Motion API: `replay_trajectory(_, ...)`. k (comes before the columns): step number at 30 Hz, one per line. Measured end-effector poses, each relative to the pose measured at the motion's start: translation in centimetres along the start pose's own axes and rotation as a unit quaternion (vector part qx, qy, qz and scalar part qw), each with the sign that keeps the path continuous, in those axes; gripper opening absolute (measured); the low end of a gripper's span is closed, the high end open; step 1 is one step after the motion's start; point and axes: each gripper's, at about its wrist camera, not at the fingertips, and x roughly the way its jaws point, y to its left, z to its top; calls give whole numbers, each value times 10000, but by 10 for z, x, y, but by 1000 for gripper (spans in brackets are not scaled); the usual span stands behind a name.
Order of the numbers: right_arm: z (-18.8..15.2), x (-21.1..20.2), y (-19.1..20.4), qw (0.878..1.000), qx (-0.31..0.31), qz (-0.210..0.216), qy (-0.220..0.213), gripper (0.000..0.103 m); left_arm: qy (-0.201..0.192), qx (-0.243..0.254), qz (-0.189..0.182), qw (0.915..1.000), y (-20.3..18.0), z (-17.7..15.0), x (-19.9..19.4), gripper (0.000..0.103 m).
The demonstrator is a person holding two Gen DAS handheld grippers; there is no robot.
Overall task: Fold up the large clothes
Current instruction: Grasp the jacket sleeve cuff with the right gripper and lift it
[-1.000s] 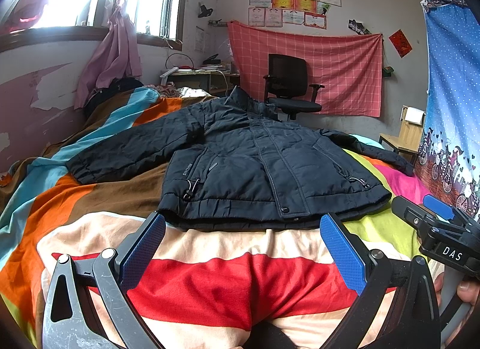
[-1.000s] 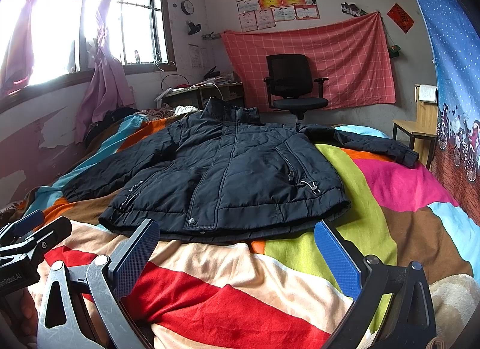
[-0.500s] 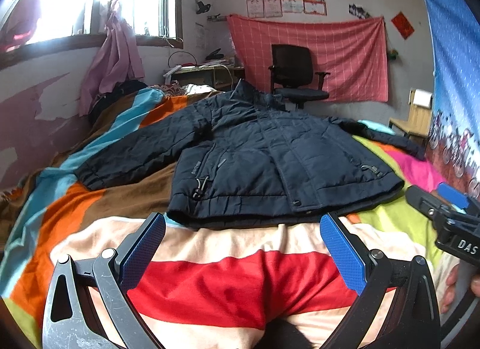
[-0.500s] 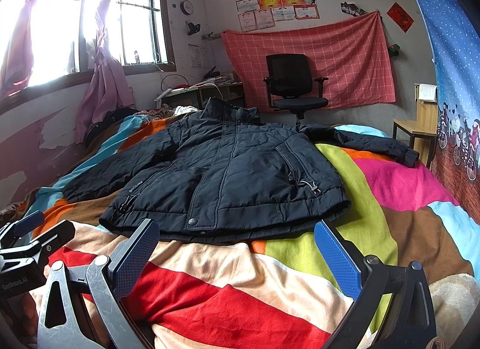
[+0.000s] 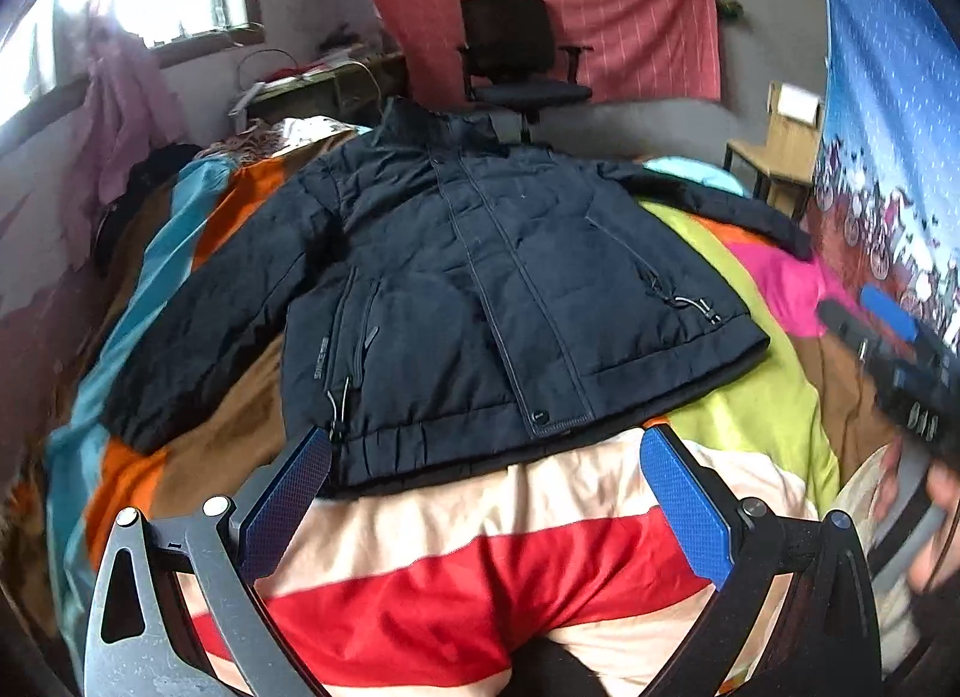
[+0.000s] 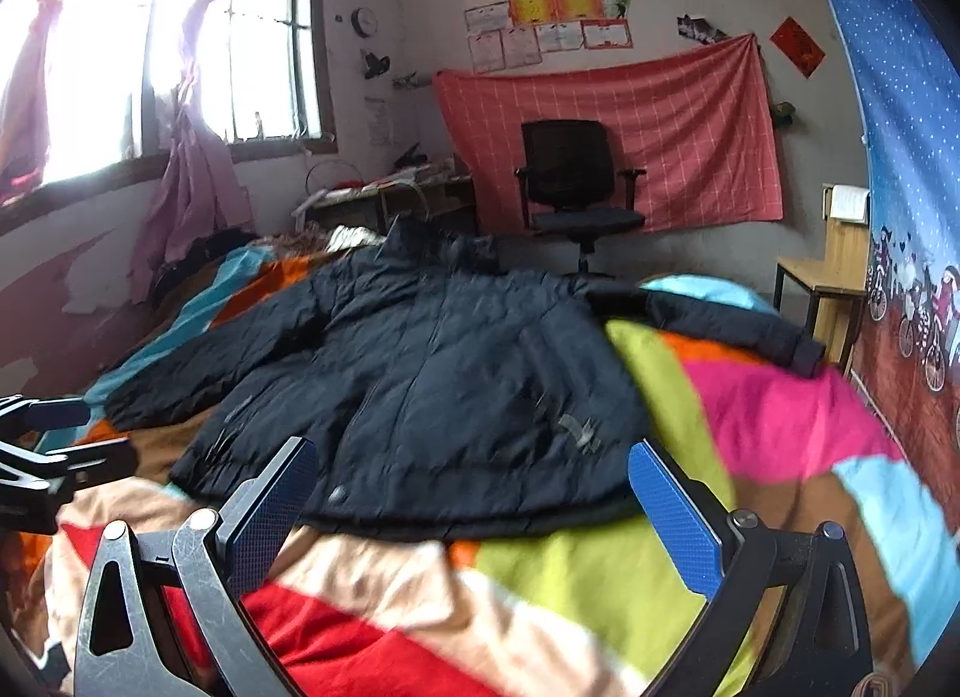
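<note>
A dark navy jacket (image 5: 480,289) is laid flat, front up and zipped, on a bed covered by a multicoloured striped blanket (image 5: 480,565), sleeves spread to either side and hem nearest the cameras. The left gripper (image 5: 486,493) is held just short of the hem, fingers wide apart and empty. The right gripper (image 6: 474,511) is likewise spread, nothing between its blue pads (image 6: 672,517), near the hem's right part.

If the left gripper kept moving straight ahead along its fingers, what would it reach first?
Most likely the bottom hem of the dark jacket, which lies just beyond the open left gripper, over the striped blanket. Depth is hard to judge, so it might brush the blanket first.
</note>
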Motion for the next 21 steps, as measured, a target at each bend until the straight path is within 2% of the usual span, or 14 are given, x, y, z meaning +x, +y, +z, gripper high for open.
replay_trajectory(2, 15, 7, -20, 9999, 121, -38, -3, 103, 250, 77, -51, 9996, -1, 14, 8, 101)
replay_trajectory(5, 33, 21, -55, 9985, 501, -174, 127, 103, 402, -74, -107, 9991, 1, 35, 21, 101)
replay_trajectory(8, 46, 47, -93, 9946, 858, -215, 549, 103, 429, -322, -79, 9985, 7, 62, 37, 101)
replay_trajectory(12, 56, 79, -140, 9876, 1213, -332, 936, 103, 442, -808, -363, 9951, 18, 102, 76, 101)
replay_trajectory(15, 65, 106, -178, 9820, 1547, -471, 974, 103, 980, -900, -574, 9894, 19, 128, 127, 101)
replay_trajectory(18, 69, 130, -208, 9764, 1751, -684, 1060, 103, 1340, -576, -703, 9868, 18, 149, 192, 101)
replay_trajectory(21, 68, 163, -241, 9625, 2240, -968, 1184, 103, 1135, -189, -497, 9921, 21, 161, 237, 101)
